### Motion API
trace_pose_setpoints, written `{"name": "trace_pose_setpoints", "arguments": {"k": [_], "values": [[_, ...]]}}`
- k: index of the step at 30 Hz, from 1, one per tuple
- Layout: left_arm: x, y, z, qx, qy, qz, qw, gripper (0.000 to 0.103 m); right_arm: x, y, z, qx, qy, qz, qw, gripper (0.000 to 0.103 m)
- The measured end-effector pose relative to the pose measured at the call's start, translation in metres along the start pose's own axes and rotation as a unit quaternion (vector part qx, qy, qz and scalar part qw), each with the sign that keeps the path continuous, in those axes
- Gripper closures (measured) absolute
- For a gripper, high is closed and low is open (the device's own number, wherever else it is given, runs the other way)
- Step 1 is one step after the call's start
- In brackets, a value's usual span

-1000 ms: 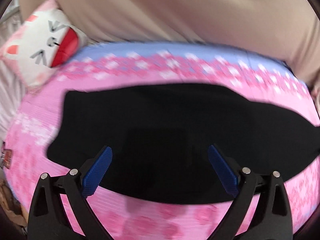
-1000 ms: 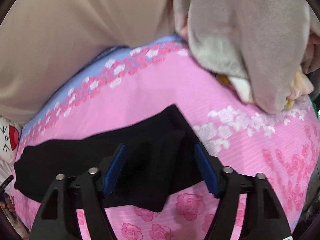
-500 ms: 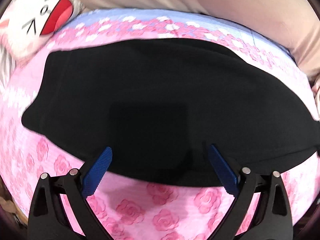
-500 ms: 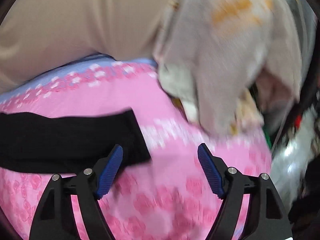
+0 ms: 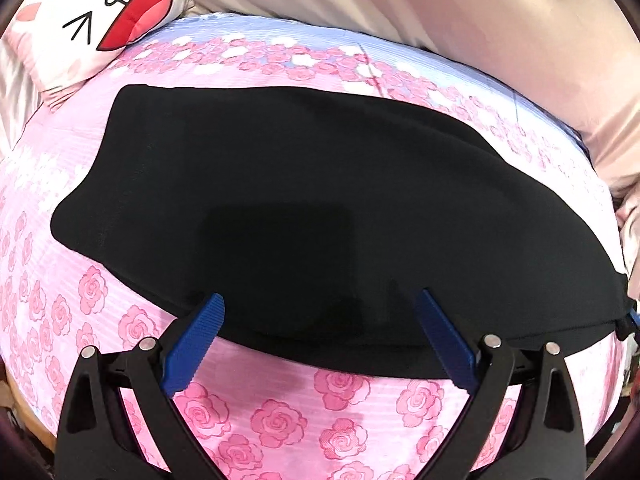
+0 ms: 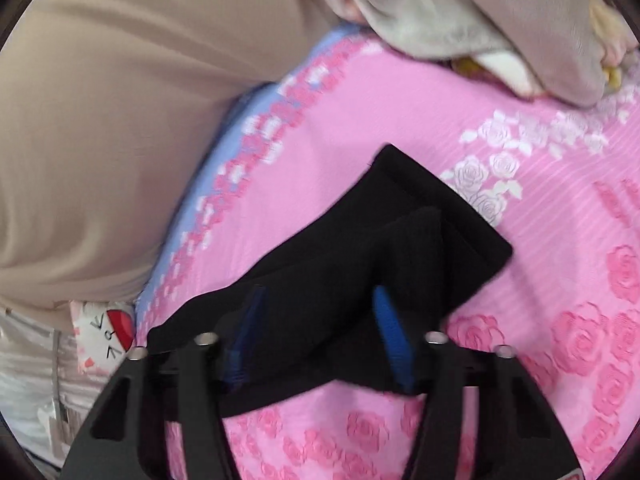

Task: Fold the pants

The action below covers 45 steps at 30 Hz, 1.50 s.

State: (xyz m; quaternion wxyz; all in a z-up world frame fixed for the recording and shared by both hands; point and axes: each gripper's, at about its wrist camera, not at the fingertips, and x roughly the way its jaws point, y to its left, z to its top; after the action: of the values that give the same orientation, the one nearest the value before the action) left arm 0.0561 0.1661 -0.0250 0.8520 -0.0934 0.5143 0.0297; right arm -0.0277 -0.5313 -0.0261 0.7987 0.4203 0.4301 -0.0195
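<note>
The pants (image 5: 320,200), black and laid flat in a long band, lie on the pink rose-print bedspread (image 5: 332,420), and we take that bedspread as our reference throughout. Through the left wrist camera we see them stretched across its middle, with the lavender border of the bedspread beyond their far edge and a beige curtain-like cloth (image 5: 400,4) hanging past that border. A white cartoon-face pillow (image 5: 100,20) sits at the far left corner of the bedspread, clear of the pants. Our left gripper (image 5: 320,320) hangs over the near edge of the pants with its blue pads spread wide; the fabric edge runs between them, but the pads press on nothing. Through the right wrist camera we see the end of the pants (image 6: 400,248) lying toward the right part of the bedspread, where the cloth is doubled into a raised fold with one squared corner pointing away from us. Our right gripper (image 6: 316,340) is closing, its blue pads on either side of that black fold; the frame is blurred, and we cannot tell whether the pads already pinch the cloth. A grey-beige plush heap (image 6: 460,12) rests at the far edge of the bedspread, well apart from the pants.
</note>
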Motion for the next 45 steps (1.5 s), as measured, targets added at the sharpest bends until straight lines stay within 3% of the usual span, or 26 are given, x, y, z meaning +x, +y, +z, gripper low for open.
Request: {"name": "trace_pose_setpoints", "arguments": {"k": [2, 4, 7, 10, 11, 12, 14, 17, 19, 21, 22, 25, 27, 28, 29, 30, 34, 36, 40, 42, 45], "values": [[0.0, 0.004, 0.0, -0.001, 0.003, -0.007, 1.0, 0.008, 0.018, -0.009, 0.009, 0.029, 0.016, -0.035, 0.999, 0.071], [-0.001, 0.007, 0.0, -0.002, -0.001, -0.002, 1.0, 0.008, 0.01, -0.011, 0.01, 0.048, 0.006, -0.013, 0.999, 0.07], [-0.005, 0.016, 0.0, -0.005, -0.009, 0.009, 0.9999, 0.008, -0.007, 0.003, 0.008, 0.02, -0.013, -0.042, 0.999, 0.061], [0.0, 0.017, 0.005, -0.005, -0.004, 0.01, 0.9999, 0.008, 0.003, -0.004, 0.014, 0.044, 0.005, -0.065, 0.997, 0.057], [0.003, 0.015, 0.008, -0.005, -0.004, 0.009, 0.9999, 0.008, 0.009, -0.01, 0.018, 0.056, 0.01, -0.07, 0.996, 0.064], [0.005, 0.011, 0.01, -0.004, -0.004, 0.008, 1.0, 0.008, 0.017, -0.016, 0.022, 0.064, 0.01, -0.069, 0.995, 0.098], [0.005, 0.004, 0.013, -0.005, -0.007, 0.0, 1.0, 0.008, 0.033, -0.014, 0.033, 0.058, 0.004, -0.077, 0.995, 0.098], [0.0, -0.001, 0.015, -0.008, -0.01, -0.011, 0.9999, 0.008, -0.001, 0.039, 0.041, -0.032, -0.068, -0.006, 0.997, 0.099], [-0.003, 0.007, 0.016, -0.008, -0.015, -0.001, 0.9999, 0.008, -0.043, 0.078, 0.028, -0.117, -0.134, 0.026, 0.984, 0.099], [-0.002, 0.016, 0.013, -0.012, -0.015, 0.005, 0.9998, 0.008, -0.065, 0.074, 0.012, -0.155, -0.175, -0.019, 0.972, 0.099], [0.0, 0.023, 0.011, -0.02, -0.011, 0.006, 0.9997, 0.008, -0.061, 0.055, 0.009, -0.148, -0.169, -0.044, 0.973, 0.099], [0.01, 0.04, 0.011, -0.042, 0.005, 0.006, 0.9991, 0.008, -0.025, -0.023, 0.003, -0.072, -0.091, -0.088, 0.989, 0.097], [0.013, 0.052, 0.015, -0.066, 0.013, 0.002, 0.9978, 0.008, -0.012, -0.044, -0.009, -0.055, -0.074, -0.108, 0.99, 0.087], [0.012, 0.06, 0.016, -0.08, 0.012, 0.0, 0.9968, 0.008, -0.016, -0.041, -0.016, -0.062, -0.094, -0.104, 0.988, 0.081], [0.01, 0.067, 0.017, -0.091, 0.008, -0.001, 0.9958, 0.008, -0.02, -0.037, -0.021, -0.068, -0.107, -0.114, 0.985, 0.063], [0.007, 0.075, 0.018, -0.102, 0.001, -0.001, 0.9948, 0.008, -0.026, -0.031, -0.026, -0.075, -0.123, -0.13, 0.981, 0.052], [-0.003, 0.124, 0.015, -0.167, -0.026, 0.057, 0.9839, 0.008, -0.049, -0.014, -0.046, -0.101, -0.176, -0.162, 0.966, 0.049], [-0.006, 0.147, 0.013, -0.203, -0.031, 0.066, 0.9765, 0.008, -0.057, -0.007, -0.056, -0.096, -0.205, -0.171, 0.959, 0.049], [-0.006, 0.184, 0.017, -0.253, -0.042, 0.047, 0.9653, 0.008, -0.07, 0.022, -0.081, -0.11, -0.237, -0.172, 0.95, 0.049], [0.002, 0.194, 0.019, -0.271, -0.035, 0.032, 0.9614, 0.009, -0.065, 0.044, -0.095, -0.136, -0.232, -0.171, 0.948, 0.049], [0.011, 0.203, 0.028, -0.293, -0.035, -0.004, 0.9554, 0.022, -0.041, 0.091, -0.115, -0.194, -0.208, -0.169, 0.944, 0.048]]}}
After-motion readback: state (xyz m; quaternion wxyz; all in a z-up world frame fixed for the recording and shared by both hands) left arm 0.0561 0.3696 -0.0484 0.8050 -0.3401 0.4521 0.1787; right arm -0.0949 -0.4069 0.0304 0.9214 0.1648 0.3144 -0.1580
